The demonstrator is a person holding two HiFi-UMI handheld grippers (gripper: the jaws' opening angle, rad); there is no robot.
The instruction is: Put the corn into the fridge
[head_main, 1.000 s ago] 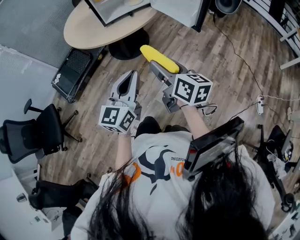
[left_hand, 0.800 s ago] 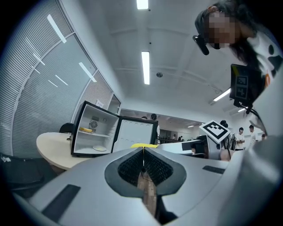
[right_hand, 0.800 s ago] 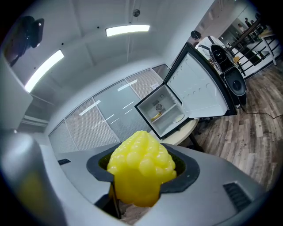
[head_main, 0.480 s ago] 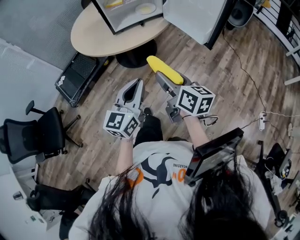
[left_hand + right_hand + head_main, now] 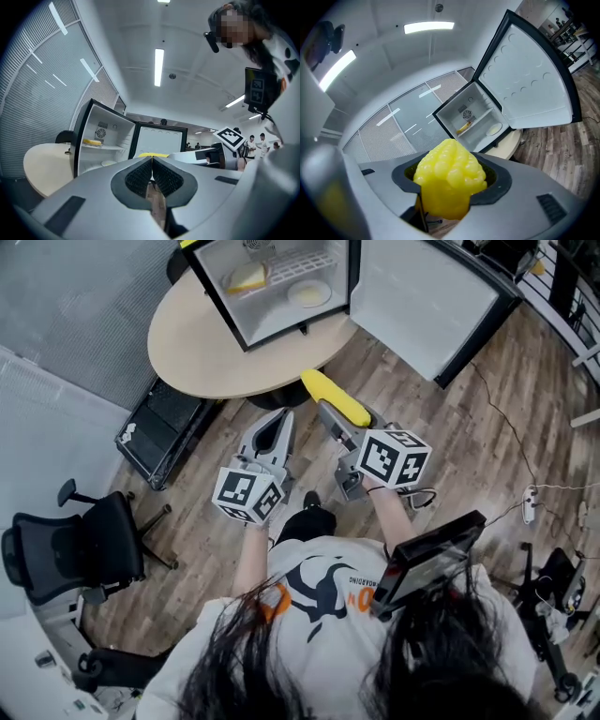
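A yellow corn cob point(image 5: 335, 397) sticks out forward from my right gripper point(image 5: 330, 412), whose jaws are shut on its lower end. In the right gripper view the cob point(image 5: 449, 176) fills the space between the pads. The small fridge point(image 5: 272, 287) stands open on a round table, its door point(image 5: 422, 301) swung out to the right. My left gripper point(image 5: 284, 415) is held level beside the right one. Its jaws are shut with nothing between them point(image 5: 151, 161). Both grippers are short of the table, pointing at the fridge point(image 5: 476, 119).
The fridge holds a yellow item point(image 5: 247, 277) on its shelf and a pale plate point(image 5: 309, 292) below. The round beige table point(image 5: 197, 343) stands on wooden floor. A black box point(image 5: 159, 432) lies left of it, with an office chair point(image 5: 66, 545) nearer. Cables trail at right.
Both grippers and the person have moved forward toward the table. The open fridge has come fully into view. The corn stays held in the right gripper.
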